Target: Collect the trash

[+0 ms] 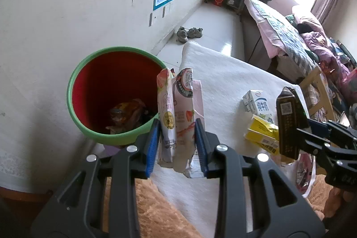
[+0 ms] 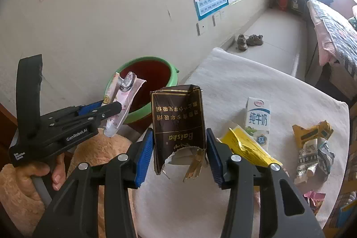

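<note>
- green bin [image 1: 107, 135] with red inside, on the floor against the wall, just beside the table edge; crumpled wrappers at its bottom
- round table with white cloth [image 2: 279, 90], leftover trash on it: white-blue milk carton [image 2: 257, 117] upright, yellow box [image 2: 245, 146] lying flat beside it, crumpled wrappers [image 2: 312, 148] further right
- left gripper [image 1: 177, 124]: jaws partly closed, blue pads clamped on a pink strawberry-print wrapper [image 1: 178, 108]; wrapper torn open and flattened, long axis upright, top end pointing up and away from the camera, held in the air beside the bin's near rim
- right gripper [image 2: 179, 146]: jaws a bit wider, pads pressed on both sides of a dark brown cigarette pack [image 2: 178, 122] with gold print; pack upside down, torn end toward the camera, long axis along the fingers, held above the table's near edge
</note>
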Demonstrator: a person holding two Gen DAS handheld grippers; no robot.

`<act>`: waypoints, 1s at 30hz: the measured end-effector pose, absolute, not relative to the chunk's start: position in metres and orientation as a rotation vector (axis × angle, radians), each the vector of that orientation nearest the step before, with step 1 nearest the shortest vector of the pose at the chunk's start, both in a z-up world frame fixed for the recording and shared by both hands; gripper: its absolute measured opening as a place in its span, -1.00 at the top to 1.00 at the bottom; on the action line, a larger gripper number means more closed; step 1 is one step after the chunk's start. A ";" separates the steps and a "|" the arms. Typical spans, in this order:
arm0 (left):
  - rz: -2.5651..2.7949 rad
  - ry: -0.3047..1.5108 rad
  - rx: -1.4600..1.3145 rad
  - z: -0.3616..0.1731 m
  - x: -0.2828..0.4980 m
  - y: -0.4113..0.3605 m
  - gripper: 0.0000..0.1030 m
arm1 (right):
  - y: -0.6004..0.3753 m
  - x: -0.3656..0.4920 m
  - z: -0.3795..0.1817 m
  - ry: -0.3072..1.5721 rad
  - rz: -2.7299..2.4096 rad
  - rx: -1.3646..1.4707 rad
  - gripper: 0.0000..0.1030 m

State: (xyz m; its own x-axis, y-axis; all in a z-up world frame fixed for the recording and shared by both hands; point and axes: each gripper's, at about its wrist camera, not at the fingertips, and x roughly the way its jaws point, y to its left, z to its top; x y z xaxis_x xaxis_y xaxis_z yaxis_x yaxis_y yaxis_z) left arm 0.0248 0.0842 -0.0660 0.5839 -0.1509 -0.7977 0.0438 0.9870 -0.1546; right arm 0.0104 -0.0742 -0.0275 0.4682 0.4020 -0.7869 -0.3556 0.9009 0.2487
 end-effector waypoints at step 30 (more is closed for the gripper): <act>0.047 0.943 -0.200 -0.079 0.043 0.151 0.42 | -0.004 0.067 -0.030 0.976 0.550 0.007 0.13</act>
